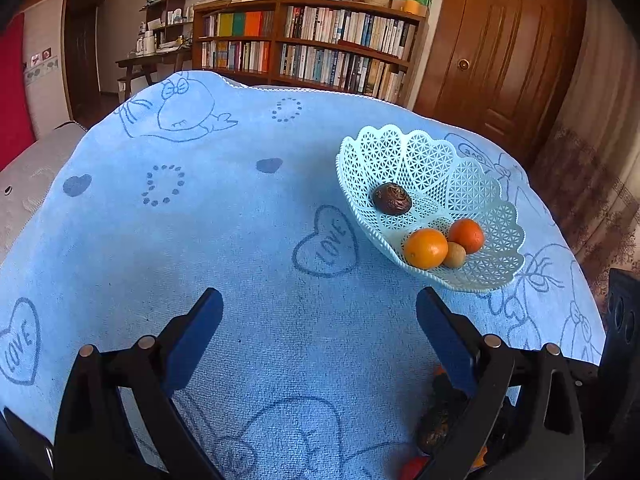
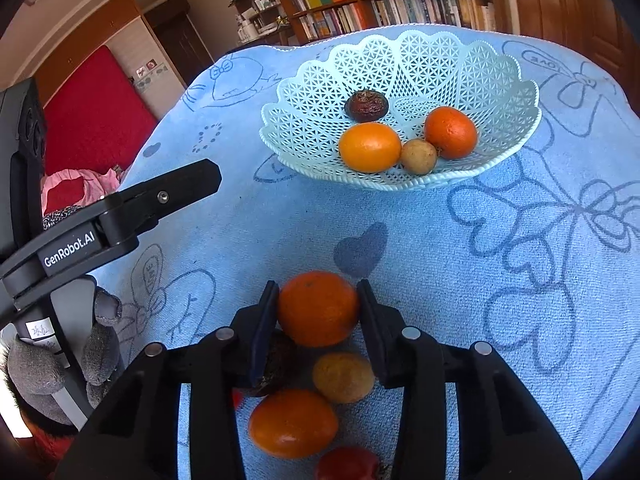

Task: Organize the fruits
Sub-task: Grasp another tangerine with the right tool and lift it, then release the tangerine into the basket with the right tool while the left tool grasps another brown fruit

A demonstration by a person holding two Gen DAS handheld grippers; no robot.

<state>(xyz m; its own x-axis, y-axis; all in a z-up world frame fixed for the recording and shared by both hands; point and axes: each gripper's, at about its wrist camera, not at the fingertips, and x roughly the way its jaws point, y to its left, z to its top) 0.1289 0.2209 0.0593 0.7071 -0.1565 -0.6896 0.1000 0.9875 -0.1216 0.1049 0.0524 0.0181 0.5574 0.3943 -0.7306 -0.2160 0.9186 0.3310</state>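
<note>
My right gripper (image 2: 318, 292) is shut on an orange (image 2: 318, 308), its blue pads pressing both sides, low over the blue cloth. Beneath it lie a yellowish round fruit (image 2: 343, 376), another orange (image 2: 293, 423), a dark wrinkled fruit (image 2: 276, 368) and a red fruit (image 2: 347, 464). Farther off, the pale lattice basket (image 2: 520, 92) holds a dark fruit (image 2: 366, 107), two oranges (image 2: 370, 147) (image 2: 451, 132) and a small tan fruit (image 2: 418, 156). My left gripper (image 1: 319, 300) stands open over bare cloth, left of the basket (image 1: 400, 152).
The blue towel (image 1: 200, 240) with heart prints covers the table. A gloved hand (image 2: 100, 320) holds the left gripper's handle at the left of the right wrist view. A bookshelf (image 1: 312, 44) and a wooden door (image 1: 500, 48) stand behind the table.
</note>
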